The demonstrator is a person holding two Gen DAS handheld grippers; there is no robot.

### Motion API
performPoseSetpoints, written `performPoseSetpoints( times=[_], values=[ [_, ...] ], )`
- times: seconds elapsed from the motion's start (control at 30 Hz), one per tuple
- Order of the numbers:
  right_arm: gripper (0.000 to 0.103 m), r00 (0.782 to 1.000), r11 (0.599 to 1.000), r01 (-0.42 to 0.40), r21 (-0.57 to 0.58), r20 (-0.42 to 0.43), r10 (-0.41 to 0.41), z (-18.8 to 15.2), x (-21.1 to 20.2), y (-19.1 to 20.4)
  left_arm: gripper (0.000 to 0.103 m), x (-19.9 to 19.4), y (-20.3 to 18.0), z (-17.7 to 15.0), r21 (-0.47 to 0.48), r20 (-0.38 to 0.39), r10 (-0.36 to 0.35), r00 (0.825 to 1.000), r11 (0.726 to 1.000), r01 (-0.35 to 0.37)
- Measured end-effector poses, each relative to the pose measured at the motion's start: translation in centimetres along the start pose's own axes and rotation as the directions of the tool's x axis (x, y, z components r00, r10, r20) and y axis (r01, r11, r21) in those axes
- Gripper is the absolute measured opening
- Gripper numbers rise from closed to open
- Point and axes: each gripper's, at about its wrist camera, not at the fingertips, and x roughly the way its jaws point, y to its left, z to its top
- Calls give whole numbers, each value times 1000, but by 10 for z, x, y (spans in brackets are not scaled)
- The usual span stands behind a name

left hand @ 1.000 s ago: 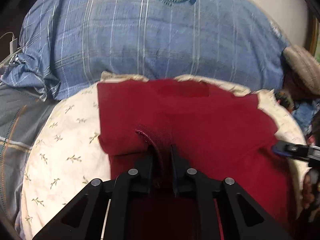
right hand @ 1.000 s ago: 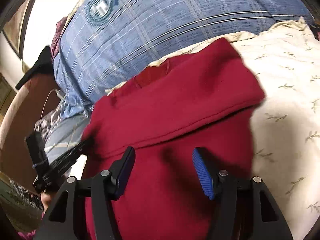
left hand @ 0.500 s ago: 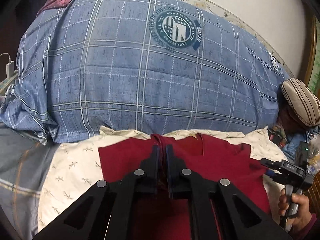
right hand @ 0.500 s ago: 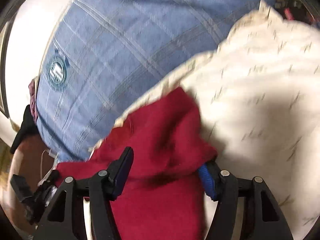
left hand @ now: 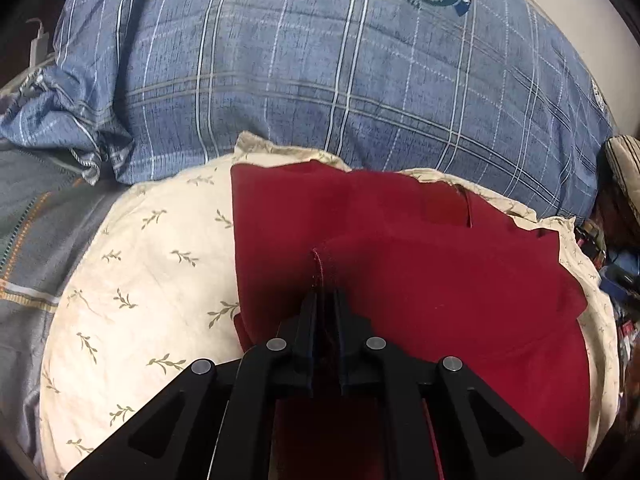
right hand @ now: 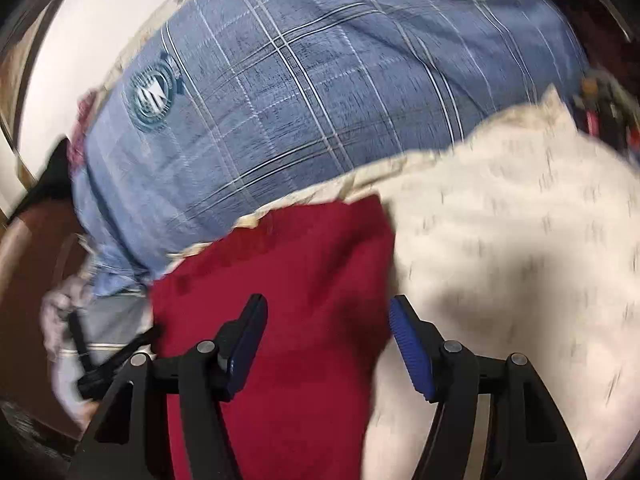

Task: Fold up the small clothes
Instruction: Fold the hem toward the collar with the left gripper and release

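Mid-fold. Left tongs (left hand: pixel 324 300) pressed together, pinching stitched hem of dark red soft knit garment (left hand: pixel 420 280), folded layer drawn over lower layer. Right tongs (right hand: pixel 326 344) spread, hovering over same garment, gripping nothing. Garment spread on cream leaf-print cushion (left hand: pixel 152 264), toward far edge, against blue plaid quilt (left hand: pixel 320 72). Next, probably: lay hem flat, release, smooth limp cloth.

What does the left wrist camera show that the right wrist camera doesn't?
Only the left wrist view shows the left tool shut on a stitched hem of the red garment. Only the right wrist view shows the right tool open above the garment, gripping nothing. Both show the garment lying on the cream leaf-print pillow, with the blue plaid bedding behind.
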Motion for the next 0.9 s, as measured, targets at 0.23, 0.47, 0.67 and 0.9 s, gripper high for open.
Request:
performPoseSetpoints(
  times=[0.23,0.47,0.67,0.9],
  values=[
    [34,984,979,152,-136,-76,-163,24,98,23,10,5,-6,0,24,-5,20,1000,1000,-20],
    [40,968,964,236,-121,-62,-244,32,105,14,24,7,-10,0,53,-18,20,1000,998,-19],
    [52,989,981,131,-146,-48,-139,-8,44,25,56,-10,-18,-3,89,52,78,996,993,-82],
    [54,968,940,225,-256,-53,-246,-37,33,30,56,-20,-14,-6,59,61,91,994,994,-94]
  ],
)
